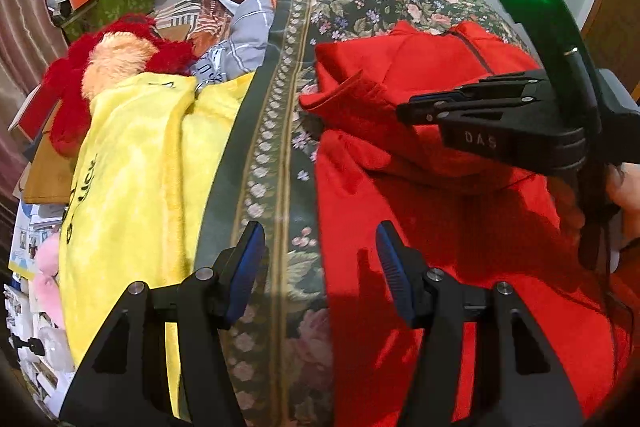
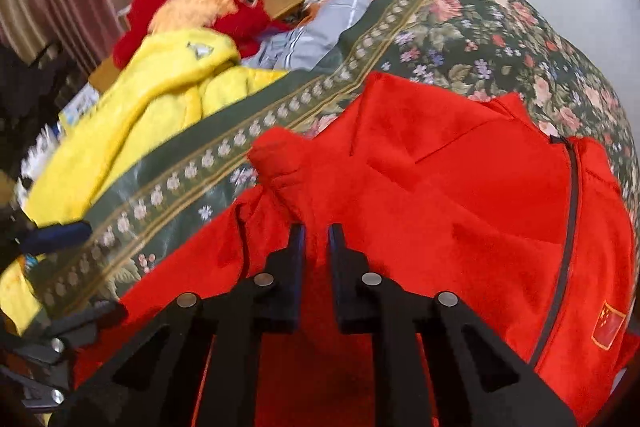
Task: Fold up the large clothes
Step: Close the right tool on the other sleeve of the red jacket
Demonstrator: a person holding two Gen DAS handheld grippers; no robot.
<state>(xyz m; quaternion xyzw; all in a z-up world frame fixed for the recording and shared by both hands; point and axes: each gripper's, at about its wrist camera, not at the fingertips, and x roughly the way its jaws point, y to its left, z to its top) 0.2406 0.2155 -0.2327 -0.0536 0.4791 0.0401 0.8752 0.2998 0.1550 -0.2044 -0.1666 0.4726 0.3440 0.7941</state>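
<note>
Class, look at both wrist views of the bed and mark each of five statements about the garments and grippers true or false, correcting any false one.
1. The red zip-up fleece jacket lies on the floral green bedspread. True.
2. The left gripper has its jaws clamped on the jacket. False: they stand wide apart, gripping nothing.
3. The right gripper is over the red jacket with its jaws nearly together. True; whether they pinch any cloth cannot be told.
4. The yellow fleece garment lies on top of the jacket. False: it lies beside it, across the bedspread's border.
5. A red plush bird sits beyond the yellow garment. True.
</note>
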